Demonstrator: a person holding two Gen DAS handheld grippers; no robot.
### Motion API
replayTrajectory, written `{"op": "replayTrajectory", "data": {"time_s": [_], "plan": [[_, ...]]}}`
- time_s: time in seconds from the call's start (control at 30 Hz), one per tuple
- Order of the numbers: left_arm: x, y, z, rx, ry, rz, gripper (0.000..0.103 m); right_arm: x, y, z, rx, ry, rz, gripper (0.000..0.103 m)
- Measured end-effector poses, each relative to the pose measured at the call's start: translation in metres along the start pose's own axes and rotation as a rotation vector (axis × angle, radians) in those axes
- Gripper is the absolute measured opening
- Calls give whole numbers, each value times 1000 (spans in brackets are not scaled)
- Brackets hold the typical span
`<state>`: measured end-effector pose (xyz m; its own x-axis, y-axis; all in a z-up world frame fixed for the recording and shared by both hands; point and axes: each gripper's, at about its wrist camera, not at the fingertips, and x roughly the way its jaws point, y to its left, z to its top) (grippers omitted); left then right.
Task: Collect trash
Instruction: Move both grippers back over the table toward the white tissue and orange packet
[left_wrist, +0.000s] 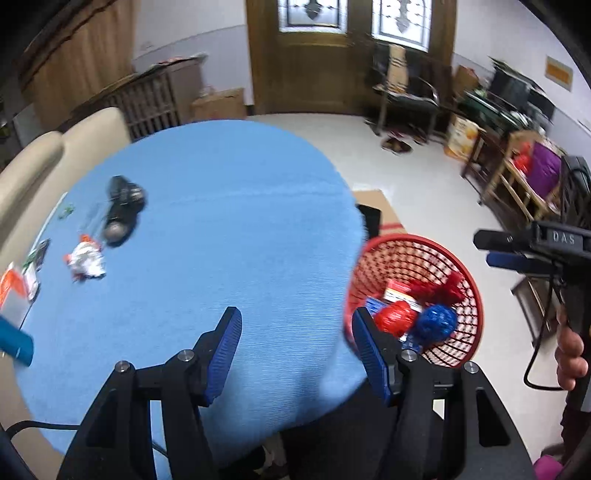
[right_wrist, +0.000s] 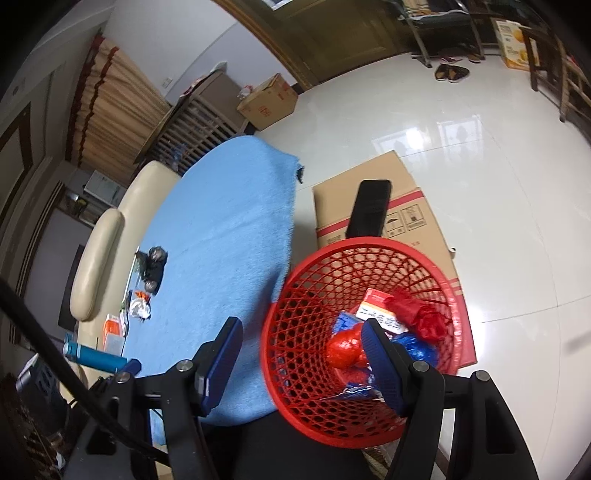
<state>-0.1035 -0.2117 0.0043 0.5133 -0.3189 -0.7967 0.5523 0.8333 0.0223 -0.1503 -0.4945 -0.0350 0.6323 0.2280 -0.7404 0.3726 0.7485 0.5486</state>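
A red mesh basket (left_wrist: 469, 280) (right_wrist: 280, 332) stands on the floor beside a table with a blue cloth (left_wrist: 221, 236) (right_wrist: 229, 229). It holds crumpled red and blue wrappers (left_wrist: 434, 321) (right_wrist: 343, 349) and a red-and-white box (right_wrist: 378, 308). A crumpled white-and-orange wrapper (left_wrist: 86, 260) (right_wrist: 140, 308) and a dark object (left_wrist: 123, 208) (right_wrist: 154, 267) lie at the table's far left. My left gripper (left_wrist: 297, 349) is open and empty over the table's near edge. My right gripper (right_wrist: 301, 360) is open and empty above the basket; it also shows in the left wrist view (left_wrist: 496, 249).
Small packets (left_wrist: 18, 280) (right_wrist: 112, 325) and a teal tube (right_wrist: 94, 356) lie at the table's left edge. A cream sofa (left_wrist: 33, 162) is behind the table. A cardboard box (right_wrist: 421, 210) with a black phone (right_wrist: 369, 208) is behind the basket. Chairs and shelves line the far wall.
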Motion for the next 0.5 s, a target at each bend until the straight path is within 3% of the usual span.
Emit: {"op": "replayTrajectory", "data": {"time_s": [0.33,0.5], "plan": [[-14,31,-11,-59,-62,75,68,16,40,-13,-71,48,2,71],[-11,53,-20,-122,-38,90,69,25,57,-18,-103,70,-1,71]]}}
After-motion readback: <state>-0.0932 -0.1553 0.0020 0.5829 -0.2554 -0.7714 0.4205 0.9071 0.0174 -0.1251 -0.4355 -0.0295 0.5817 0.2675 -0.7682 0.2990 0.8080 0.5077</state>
